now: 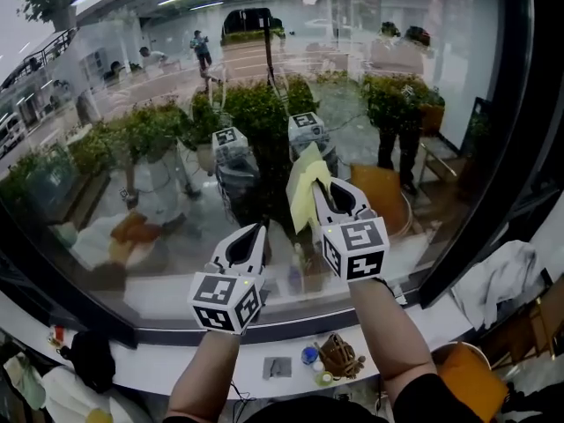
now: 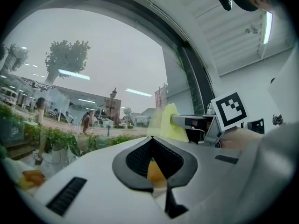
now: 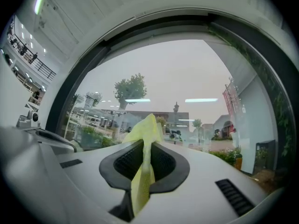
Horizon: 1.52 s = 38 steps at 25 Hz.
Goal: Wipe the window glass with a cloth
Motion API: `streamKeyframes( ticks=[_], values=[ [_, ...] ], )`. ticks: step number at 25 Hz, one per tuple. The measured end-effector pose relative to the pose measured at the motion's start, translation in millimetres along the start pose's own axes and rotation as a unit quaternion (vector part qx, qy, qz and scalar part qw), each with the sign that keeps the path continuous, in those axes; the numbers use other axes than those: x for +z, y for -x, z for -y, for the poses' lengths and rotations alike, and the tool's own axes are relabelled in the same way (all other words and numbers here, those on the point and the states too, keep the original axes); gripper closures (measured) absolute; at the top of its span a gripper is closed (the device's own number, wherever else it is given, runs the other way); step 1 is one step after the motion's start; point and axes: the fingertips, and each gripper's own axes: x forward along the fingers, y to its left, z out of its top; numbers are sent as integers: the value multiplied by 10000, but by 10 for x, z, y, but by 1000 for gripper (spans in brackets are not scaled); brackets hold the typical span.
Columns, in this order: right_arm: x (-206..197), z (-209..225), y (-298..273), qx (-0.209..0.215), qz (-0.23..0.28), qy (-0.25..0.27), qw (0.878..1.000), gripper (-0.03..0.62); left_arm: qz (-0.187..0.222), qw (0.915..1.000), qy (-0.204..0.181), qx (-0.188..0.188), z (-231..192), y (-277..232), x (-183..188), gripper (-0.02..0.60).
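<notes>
My right gripper: jaws clenched on the yellow cloth. A thin fold is pinched between the pads, and the free end stands up at 12 o'clock toward the window glass.

The cloth reads light, soft and limp. I judge the best hold is a bunched pinch near its middle, leaving a broad flap for the pane.

My left gripper: jaws together, gripping nothing.

Only the head view shows both grippers at once, right at 1 o'clock of left. It also shows the flap at the glass, though whether touching or just off I cannot tell.
</notes>
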Motion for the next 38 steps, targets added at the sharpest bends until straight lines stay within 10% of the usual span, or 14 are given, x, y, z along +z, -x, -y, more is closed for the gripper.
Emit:
streamKeyframes(
  ticks=[38],
  values=[
    [-790,3362,1266,-1162,-320,-32,9927,542,-295,9900,38,-1377,2656,-2081,-473,574]
  ],
)
